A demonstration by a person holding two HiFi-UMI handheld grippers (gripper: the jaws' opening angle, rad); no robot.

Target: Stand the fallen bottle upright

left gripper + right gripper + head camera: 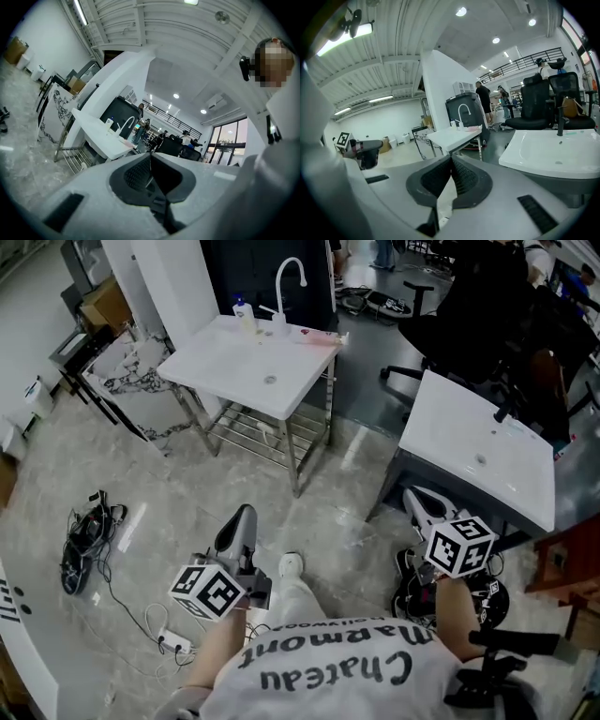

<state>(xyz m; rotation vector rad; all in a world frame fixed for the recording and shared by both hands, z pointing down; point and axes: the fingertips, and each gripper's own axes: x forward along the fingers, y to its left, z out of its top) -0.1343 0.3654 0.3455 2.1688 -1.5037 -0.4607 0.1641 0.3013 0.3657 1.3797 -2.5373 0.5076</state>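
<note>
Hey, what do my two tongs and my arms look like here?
The left tongs and right tongs are pale grey plastic with dark ribbed pads. Each carries a white cube of black square markers. The person wears a white T-shirt with black lettering.

Scene is evenly lit by ceiling spots (461,11) and tube light (347,40). Glare noted on floor (131,526). Fisheye distortion w/ dark vignette is seen at edges of both gripper views.
</note>
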